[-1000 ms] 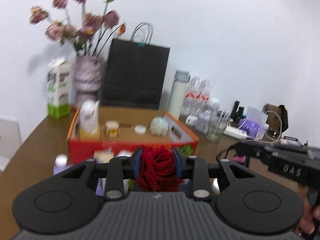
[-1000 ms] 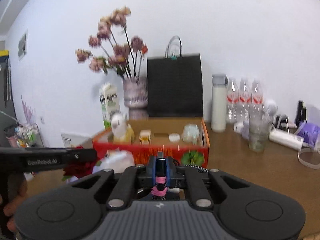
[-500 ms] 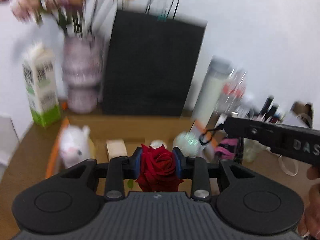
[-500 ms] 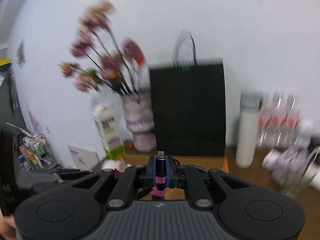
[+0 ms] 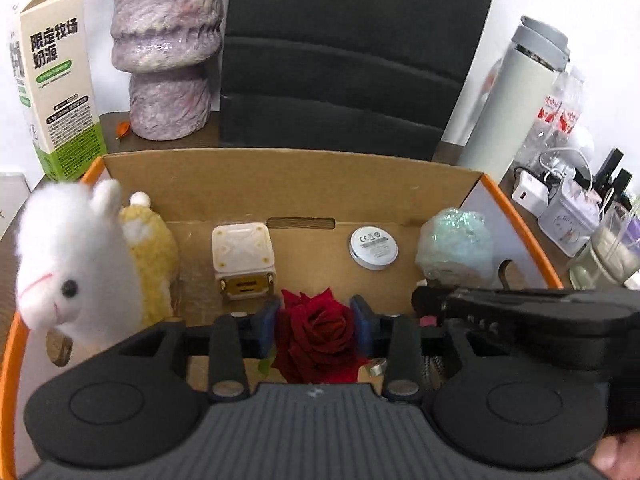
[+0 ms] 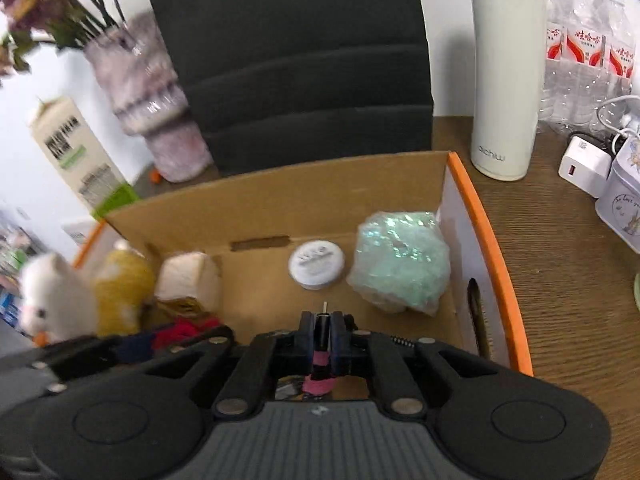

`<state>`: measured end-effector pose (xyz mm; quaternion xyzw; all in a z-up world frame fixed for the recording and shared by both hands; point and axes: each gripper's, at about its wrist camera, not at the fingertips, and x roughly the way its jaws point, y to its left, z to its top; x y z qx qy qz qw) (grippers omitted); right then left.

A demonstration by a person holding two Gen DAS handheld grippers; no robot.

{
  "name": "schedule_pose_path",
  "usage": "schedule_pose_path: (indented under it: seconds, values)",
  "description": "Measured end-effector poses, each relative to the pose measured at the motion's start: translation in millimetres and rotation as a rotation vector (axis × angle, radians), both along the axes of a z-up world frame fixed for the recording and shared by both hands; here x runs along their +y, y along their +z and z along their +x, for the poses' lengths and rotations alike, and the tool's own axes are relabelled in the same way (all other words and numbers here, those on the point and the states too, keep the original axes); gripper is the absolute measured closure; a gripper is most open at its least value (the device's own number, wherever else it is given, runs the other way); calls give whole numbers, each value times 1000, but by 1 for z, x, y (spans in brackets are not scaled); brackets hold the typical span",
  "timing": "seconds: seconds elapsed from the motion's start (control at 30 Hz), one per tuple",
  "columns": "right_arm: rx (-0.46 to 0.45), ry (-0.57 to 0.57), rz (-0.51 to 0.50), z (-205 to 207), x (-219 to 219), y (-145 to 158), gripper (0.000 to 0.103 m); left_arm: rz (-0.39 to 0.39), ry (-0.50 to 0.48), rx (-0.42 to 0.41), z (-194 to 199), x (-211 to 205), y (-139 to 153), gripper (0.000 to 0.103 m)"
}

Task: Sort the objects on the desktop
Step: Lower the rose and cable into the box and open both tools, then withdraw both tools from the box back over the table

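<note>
An orange-rimmed cardboard box (image 5: pixel 288 184) holds a white plush alpaca (image 5: pixel 72 272) and a round white puck (image 5: pixel 373 243). Over the box, the left gripper (image 5: pixel 318 322) clasps a dark red rose (image 5: pixel 316 334); the right gripper (image 6: pixel 322 334) clamps a black, pink-banded cable plug (image 6: pixel 321 340).

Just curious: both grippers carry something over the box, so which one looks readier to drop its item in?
Probably the left gripper: its rose sits above bare box floor. The right gripper, holding a cable, looks nearly as ready.
</note>
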<state>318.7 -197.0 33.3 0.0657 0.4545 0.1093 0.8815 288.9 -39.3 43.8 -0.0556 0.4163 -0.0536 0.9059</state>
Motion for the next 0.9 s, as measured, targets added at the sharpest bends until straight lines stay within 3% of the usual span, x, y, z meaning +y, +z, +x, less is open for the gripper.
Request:
schedule_pose_path:
  seconds: [0.1,0.17,0.23,0.33,0.43,0.53,0.63,0.9]
  values:
    - [12,14,-5,-3,-6,7,87,18,-33,-16,-5,1,11,46]
    - [-13,15,-29,-6,-8,20,76,23,-33,-28,-9,4,22,34]
    - [-40,13,-64,-13,-11,36,57,26,-29,-38,-15,8,34,32]
    - [-88,22,-123,-29,-13,59,45,38,-27,-55,-29,16,53,13]
    - [-132,55,-175,-56,-19,72,39,80,-65,-108,-60,31,64,4]
    - [-167,59,-210,-85,-31,76,37,106,-31,-122,-89,48,66,3]
    - [-191,67,-219,-116,-36,73,37,60,1,-134,-123,65,60,0]
    - [-195,85,-125,-204,-34,37,36,66,76,-111,-215,81,17,0]
